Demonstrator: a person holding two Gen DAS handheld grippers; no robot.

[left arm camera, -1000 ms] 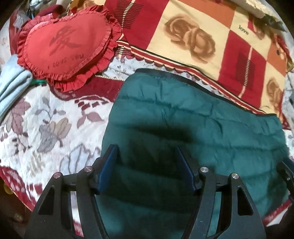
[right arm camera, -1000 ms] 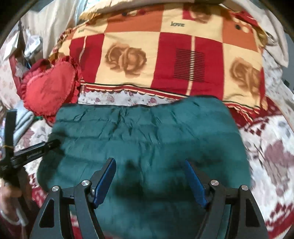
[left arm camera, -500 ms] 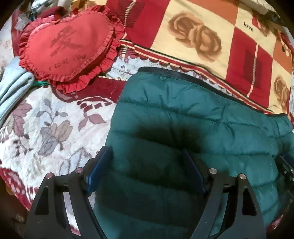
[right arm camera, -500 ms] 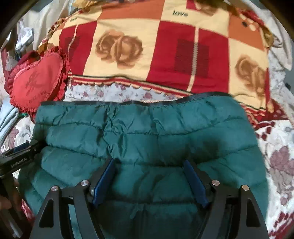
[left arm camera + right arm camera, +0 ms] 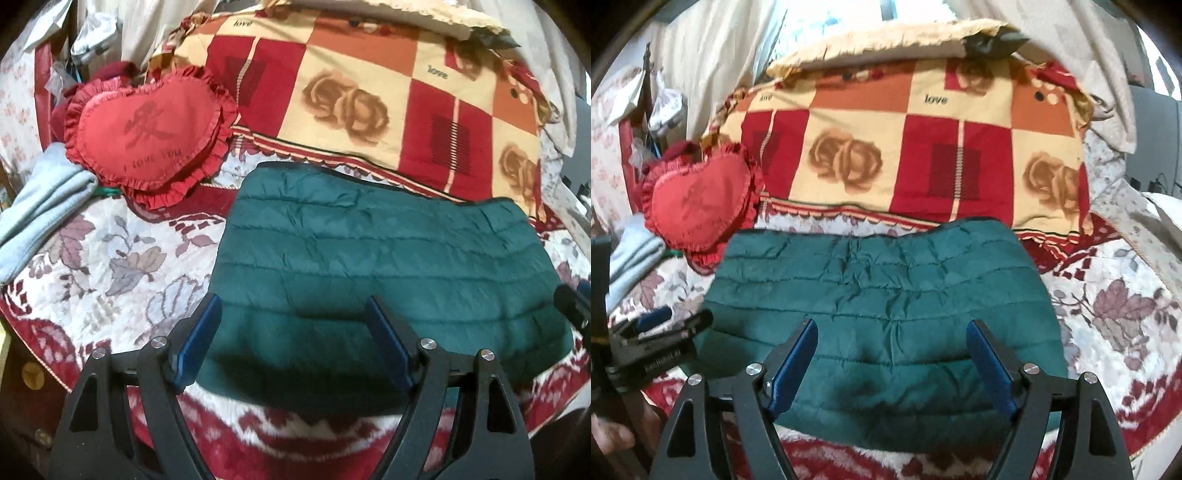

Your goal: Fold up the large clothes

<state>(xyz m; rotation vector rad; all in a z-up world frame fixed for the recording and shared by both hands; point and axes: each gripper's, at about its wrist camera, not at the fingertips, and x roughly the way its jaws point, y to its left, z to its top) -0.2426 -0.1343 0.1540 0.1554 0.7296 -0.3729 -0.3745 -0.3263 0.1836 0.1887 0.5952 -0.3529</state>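
Black plastic arms framed the bottom of each wrist view, ending in blue pads. The left tool [image 5: 291,332] was tipped downward over the near edge of a green quilted jacket [image 5: 388,258], its jaws spread wide with nothing pinched; the pads stood above the fabric, one near the jacket's left border and the other over its middle. The right tool [image 5: 892,354] had the same downward tilt over the jacket [image 5: 879,288] and its jaws were opening, with the cloth below them but not pressed by either blue pad [image 5: 794,354]. In the right view the left tool showed again at the far left edge [image 5: 661,325], level with the jacket's left side, and part of a hand [image 5: 609,435] appeared beneath it.

The jacket lay folded into a flat, wide rectangle on the bed's floral cover [image 5: 110,266], stitched seams running across it and a dark trimmed edge at its far side. Its near edge sat just short of the red and white border of the cover.

To the left, a pale blue folded cloth [image 5: 40,206] rested beside a red heart-shaped cushion [image 5: 147,133] with a ruffled rim. Beyond the jacket, almost touching its far edge, lay a checked blanket [image 5: 905,158] in red, cream and orange with brown roses. Behind that hung pale curtains [image 5: 713,48].
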